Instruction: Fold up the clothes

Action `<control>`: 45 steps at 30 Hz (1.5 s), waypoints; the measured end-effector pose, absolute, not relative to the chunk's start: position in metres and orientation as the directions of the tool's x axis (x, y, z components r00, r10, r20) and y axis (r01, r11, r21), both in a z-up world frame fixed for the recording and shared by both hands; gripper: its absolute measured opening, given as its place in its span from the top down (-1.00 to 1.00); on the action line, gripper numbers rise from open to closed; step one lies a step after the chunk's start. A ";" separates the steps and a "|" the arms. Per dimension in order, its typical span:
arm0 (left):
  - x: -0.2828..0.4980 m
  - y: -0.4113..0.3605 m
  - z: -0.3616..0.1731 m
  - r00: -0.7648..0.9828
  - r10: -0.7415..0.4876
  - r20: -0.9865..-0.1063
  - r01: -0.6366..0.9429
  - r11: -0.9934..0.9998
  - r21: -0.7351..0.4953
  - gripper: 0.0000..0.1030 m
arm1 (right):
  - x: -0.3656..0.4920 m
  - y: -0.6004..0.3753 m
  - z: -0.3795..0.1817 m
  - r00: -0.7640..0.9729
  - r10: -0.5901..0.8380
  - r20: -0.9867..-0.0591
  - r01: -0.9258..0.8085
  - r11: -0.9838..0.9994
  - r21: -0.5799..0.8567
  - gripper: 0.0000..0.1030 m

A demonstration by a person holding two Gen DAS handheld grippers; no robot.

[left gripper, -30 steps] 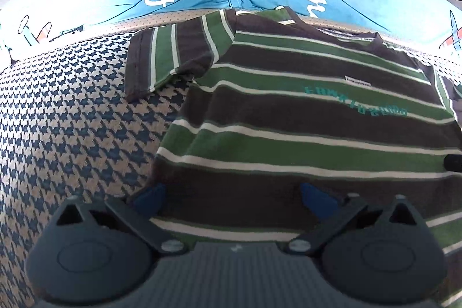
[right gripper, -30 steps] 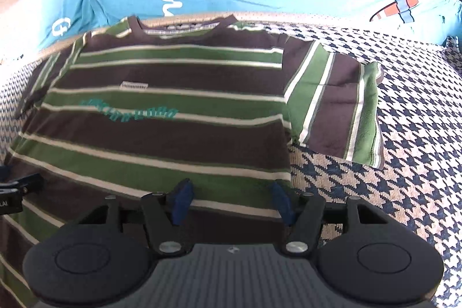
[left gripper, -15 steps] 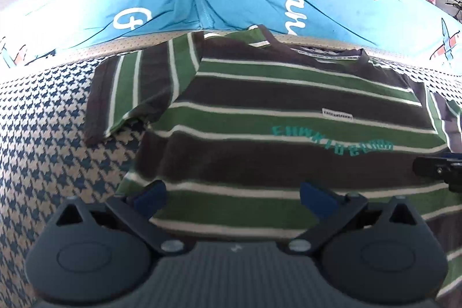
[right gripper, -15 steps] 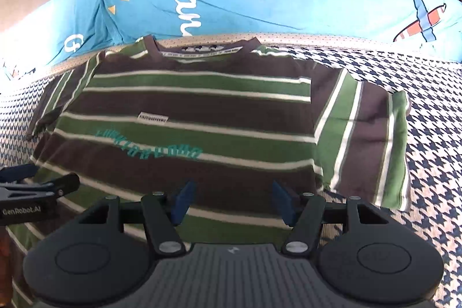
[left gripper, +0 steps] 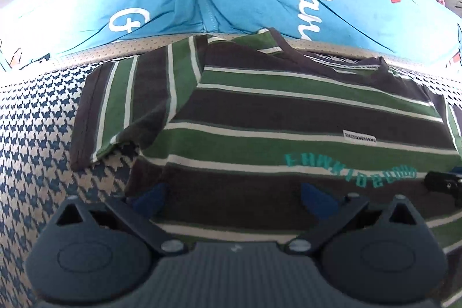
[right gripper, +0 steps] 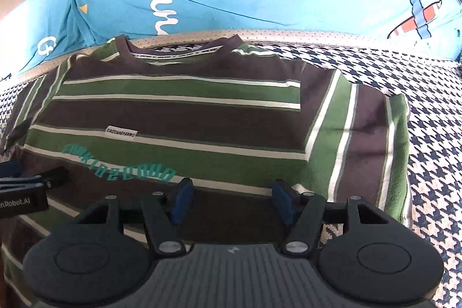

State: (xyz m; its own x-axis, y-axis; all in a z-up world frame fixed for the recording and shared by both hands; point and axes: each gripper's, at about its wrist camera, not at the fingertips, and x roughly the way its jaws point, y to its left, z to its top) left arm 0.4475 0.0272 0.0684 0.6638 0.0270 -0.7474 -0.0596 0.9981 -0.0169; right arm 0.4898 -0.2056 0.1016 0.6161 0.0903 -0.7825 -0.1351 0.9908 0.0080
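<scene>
Striped green-brown T-shirt (left gripper: pixel 288 117) spread flat, front up, on houndstooth cover (left gripper: pixel 37 134); left gripper (left gripper: pixel 234 192) and right gripper (right gripper: pixel 231 189) both agape, empty; before any fold, pinch one layer cleanly, lift both sides evenly.

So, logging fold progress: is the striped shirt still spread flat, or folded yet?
Spread. The striped shirt lies front-up on the houndstooth cover, collar away, both sleeves out sideways, no fold visible. Its hem is hidden.
</scene>
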 end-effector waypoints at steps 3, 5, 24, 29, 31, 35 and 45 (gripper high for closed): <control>0.451 0.029 0.067 0.667 0.039 -0.744 -0.066 0.998 -0.007 -1.00 | 0.491 -0.206 0.101 0.618 0.071 -0.783 -0.132 0.991 -0.014 -0.17; 0.453 0.030 0.065 0.669 0.047 -0.742 -0.070 0.998 0.000 -1.00 | 0.492 -0.208 0.101 0.618 0.063 -0.783 -0.129 0.991 -0.021 -0.18; 0.449 0.032 0.071 0.661 0.080 -0.746 -0.124 0.992 -0.003 -1.00 | 0.488 -0.236 0.124 0.690 -0.008 -0.724 -0.033 0.999 -0.043 -0.17; 0.444 0.023 0.072 0.657 0.084 -0.749 -0.108 0.994 0.017 -1.00 | 0.500 -0.273 0.127 0.694 -0.055 -0.718 0.075 0.997 -0.005 -0.17; 0.442 0.021 0.071 0.654 0.085 -0.752 -0.105 0.994 0.022 -1.00 | 0.503 -0.286 0.125 0.691 -0.086 -0.717 0.120 0.993 -0.003 -0.17; 0.438 0.017 0.070 0.650 0.088 -0.754 -0.093 0.995 0.035 -1.00 | 0.508 -0.315 0.123 0.675 -0.112 -0.729 0.195 0.980 0.029 -0.17; 0.434 0.016 0.068 0.654 0.086 -0.751 -0.088 0.995 0.038 -1.00 | 0.520 -0.344 0.112 0.645 -0.090 -0.759 0.264 0.958 0.110 -0.17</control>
